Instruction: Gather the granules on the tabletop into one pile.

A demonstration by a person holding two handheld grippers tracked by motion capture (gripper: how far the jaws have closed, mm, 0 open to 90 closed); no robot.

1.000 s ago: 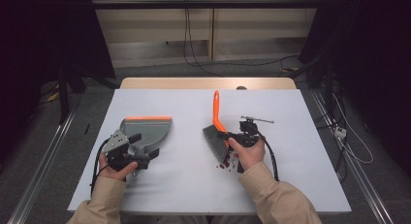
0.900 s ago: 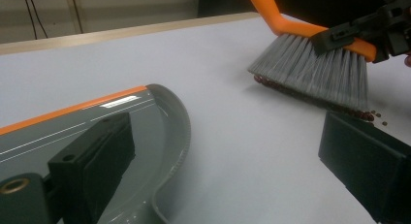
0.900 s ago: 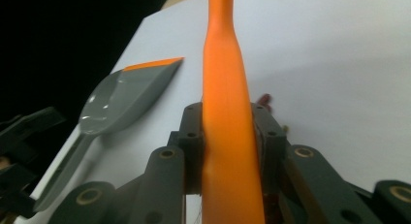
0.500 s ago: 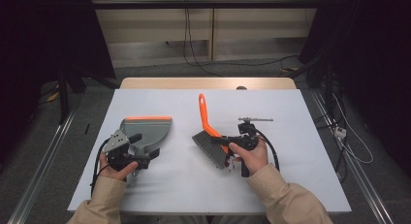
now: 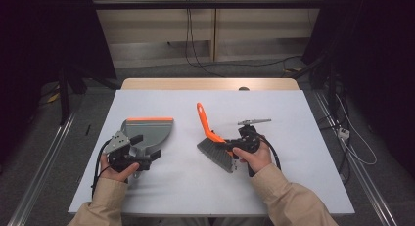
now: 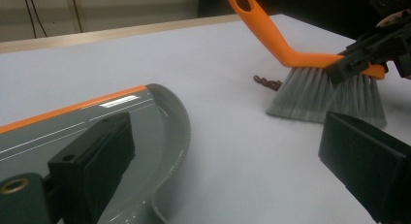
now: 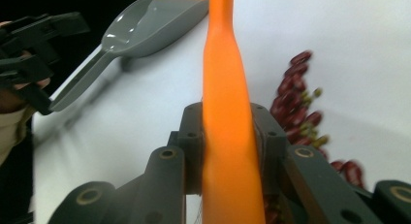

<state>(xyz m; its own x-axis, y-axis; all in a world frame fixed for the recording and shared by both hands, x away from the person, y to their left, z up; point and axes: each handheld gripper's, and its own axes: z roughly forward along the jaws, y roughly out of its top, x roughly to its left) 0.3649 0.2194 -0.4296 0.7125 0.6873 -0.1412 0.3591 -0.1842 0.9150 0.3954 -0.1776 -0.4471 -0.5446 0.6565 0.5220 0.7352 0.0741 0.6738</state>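
Observation:
A brush with an orange handle (image 5: pixel 205 121) and grey bristles (image 5: pixel 215 155) stands on the white table (image 5: pixel 313 118), its handle leaning away and to the left. My right gripper (image 5: pixel 235 146) is shut on that handle (image 7: pixel 228 88). Several red-brown and green beans (image 7: pixel 300 103) lie loose just beside the brush; the left gripper view has them at the edge of the bristles (image 6: pixel 266 82). A grey dustpan with an orange lip (image 5: pixel 147 130) lies to the left. My left gripper (image 5: pixel 142 155) hovers at its near end, jaws wide apart (image 6: pixel 228 136), one jaw over the pan (image 6: pixel 145 117).
A wooden strip (image 5: pixel 210 84) borders the table's far edge. Cables trail across the floor beyond it, and metal rails run along both sides of the table. Dark curtains close in the left and right.
The right gripper has carried the brush to the left, with its handle tipping further left and the bristles sliding over the table. The left gripper and dustpan have stayed put.

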